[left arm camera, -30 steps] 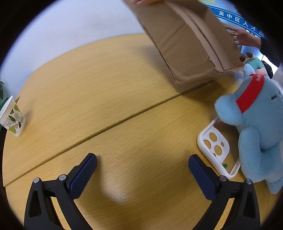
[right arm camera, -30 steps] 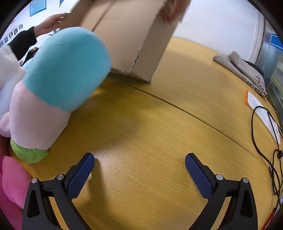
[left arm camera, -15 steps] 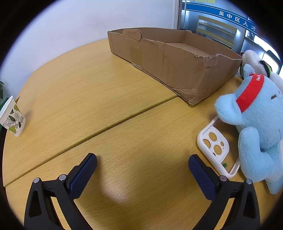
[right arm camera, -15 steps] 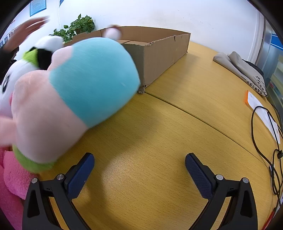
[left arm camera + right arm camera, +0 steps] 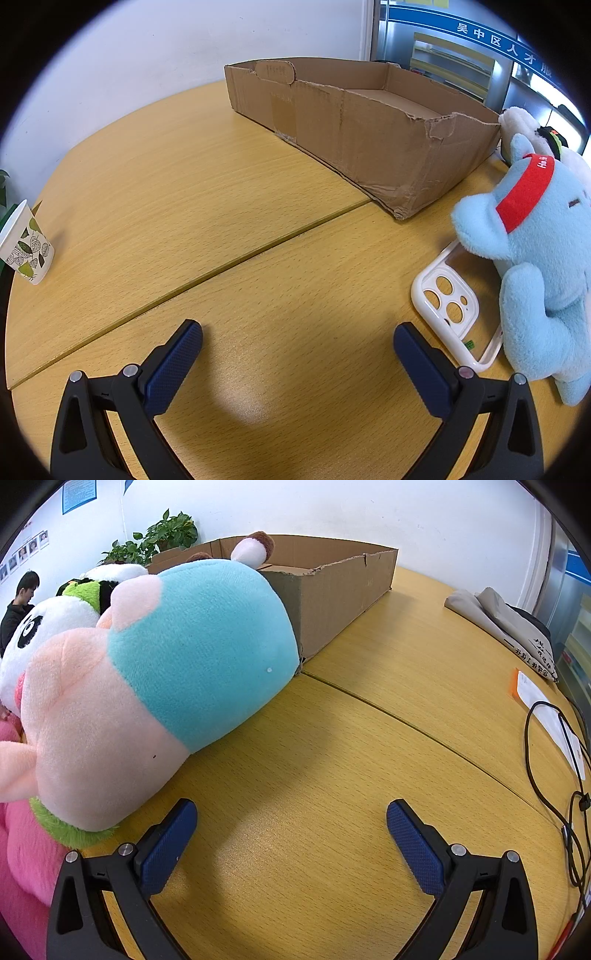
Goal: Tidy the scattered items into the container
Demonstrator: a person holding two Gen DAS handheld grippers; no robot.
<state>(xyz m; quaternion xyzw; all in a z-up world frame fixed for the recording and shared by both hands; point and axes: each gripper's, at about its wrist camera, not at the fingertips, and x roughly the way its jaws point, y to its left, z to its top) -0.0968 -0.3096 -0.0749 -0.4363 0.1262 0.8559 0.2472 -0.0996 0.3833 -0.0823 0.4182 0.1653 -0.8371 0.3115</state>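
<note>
An open cardboard box stands upright on the wooden table; it also shows in the right wrist view. A light-blue plush with a red headband sits right of my left gripper, partly on a white phone case. My left gripper is open and empty above bare table. In the right wrist view a large pink-and-teal plush lies left of my right gripper, which is open and empty. A panda plush and a pink plush lie behind and under it.
A paper cup stands at the far left edge. A folded cloth bag, a paper slip and a black cable lie on the right. Potted plants and a seated person are beyond the table.
The box, tipped up in a person's hands a second ago, now stands flat on the table. The pink-and-teal plush has rolled closer to my right gripper. Both grippers stayed still.
</note>
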